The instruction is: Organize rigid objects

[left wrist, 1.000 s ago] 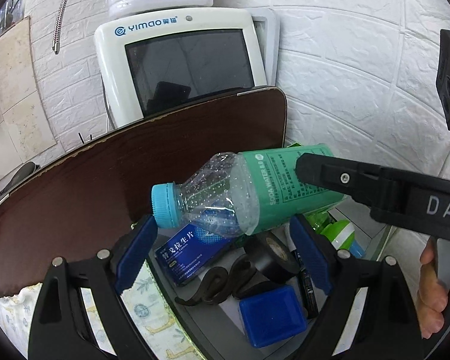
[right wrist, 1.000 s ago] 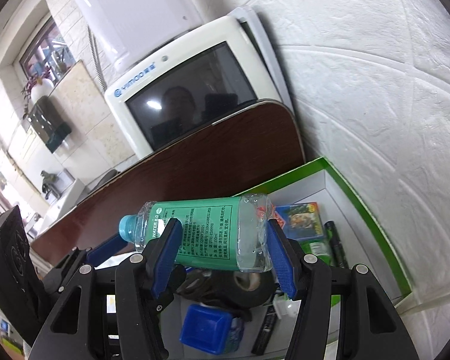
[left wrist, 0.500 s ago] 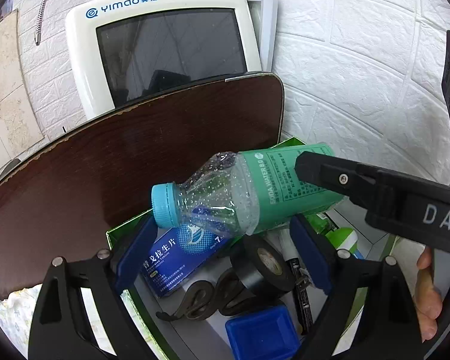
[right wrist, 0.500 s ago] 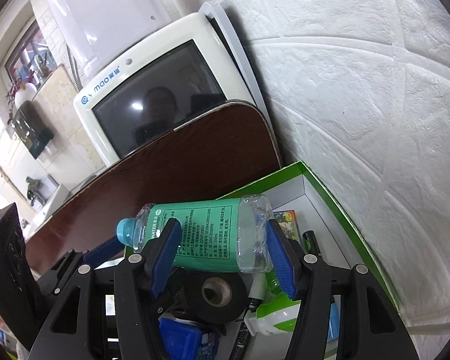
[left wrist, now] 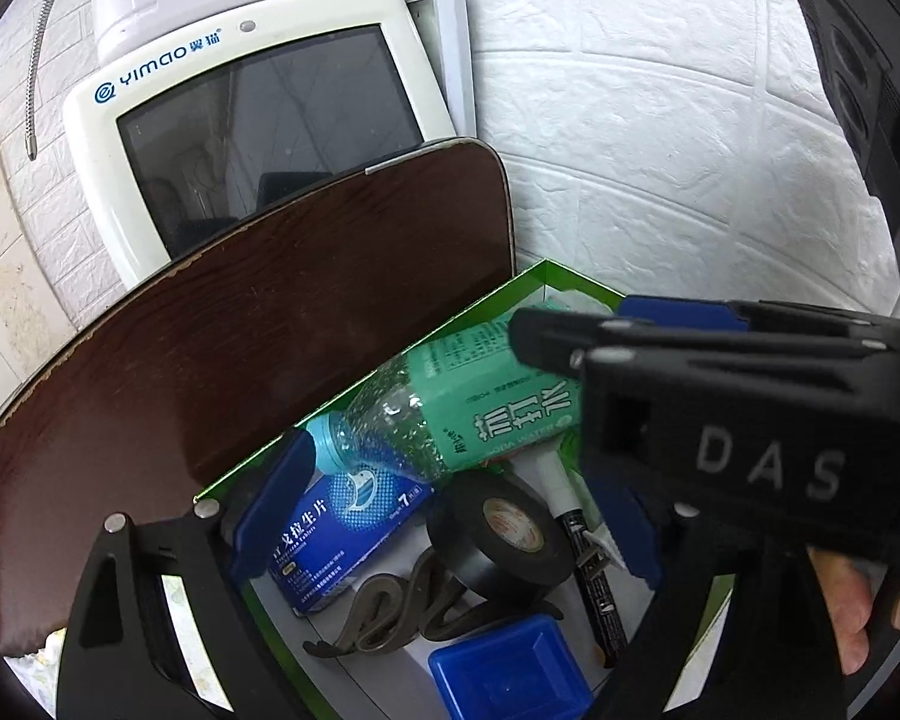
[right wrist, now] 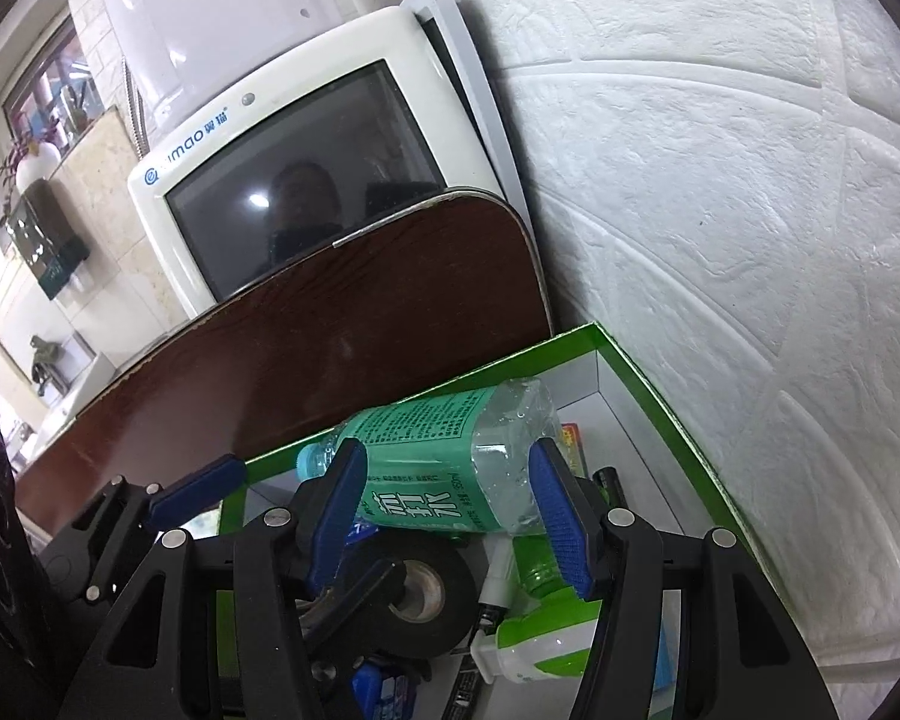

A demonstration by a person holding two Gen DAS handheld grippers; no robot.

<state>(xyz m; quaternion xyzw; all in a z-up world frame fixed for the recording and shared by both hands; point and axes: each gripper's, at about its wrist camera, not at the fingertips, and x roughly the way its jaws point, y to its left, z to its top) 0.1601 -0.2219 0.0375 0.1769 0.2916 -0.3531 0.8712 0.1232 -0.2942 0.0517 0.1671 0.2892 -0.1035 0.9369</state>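
While the right hand-held gripper (right wrist: 450, 504) clamps the bottle (right wrist: 450, 456), tape roll (left wrist: 501, 531) lies in the green box (right wrist: 648, 372).

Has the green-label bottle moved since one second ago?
Yes. The green-label bottle, held by the right gripper, has come down toward the green box, now level with its rim.

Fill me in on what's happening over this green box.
A person with a gripper in each hand is sorting things into the green box. The right gripper has its blue pads on either side of a green-labelled water bottle, holding it on its side low over the box, above the black tape roll and the blue medicine box. The left gripper is open beside it, holding nothing. Whether the bottle already rests on the contents is unclear.
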